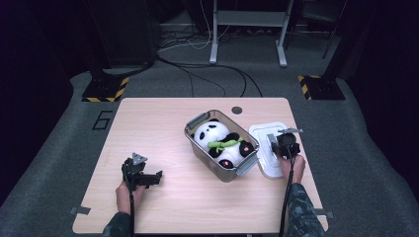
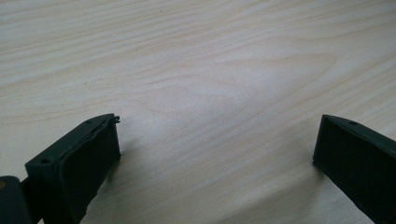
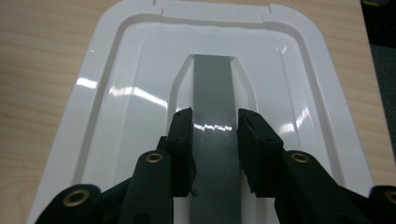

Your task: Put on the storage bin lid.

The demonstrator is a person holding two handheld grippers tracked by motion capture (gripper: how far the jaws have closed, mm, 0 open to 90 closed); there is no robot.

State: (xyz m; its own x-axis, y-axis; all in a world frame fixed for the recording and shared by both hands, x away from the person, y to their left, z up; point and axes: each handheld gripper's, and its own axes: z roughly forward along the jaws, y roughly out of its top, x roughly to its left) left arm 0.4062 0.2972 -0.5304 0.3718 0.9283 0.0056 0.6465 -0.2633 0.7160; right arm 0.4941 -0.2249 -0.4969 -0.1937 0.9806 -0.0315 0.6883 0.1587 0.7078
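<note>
A white lid (image 3: 116, 93) lies flat on the wooden table, right of a clear plastic bin (image 1: 205, 159). My right gripper (image 3: 215, 119) is over it, pointing down, shut on the lid's raised grey handle (image 3: 212, 79), one pad against each side. In the high view the right gripper (image 1: 286, 143) sits over the middle of the lid (image 1: 269, 165). A panda plush (image 1: 217, 134) with a green scarf lies inside the bin. My left gripper (image 1: 148, 177) rests near the table's front left. Its jaws stand wide open over bare wood in the left gripper view (image 2: 219, 126).
The bin has grey latch handles at both ends and stands at an angle in the table's middle right. A dark round grommet (image 1: 237, 110) sits near the far edge. Beyond the table are cables, a desk frame (image 1: 247, 29) and striped stand bases on the floor.
</note>
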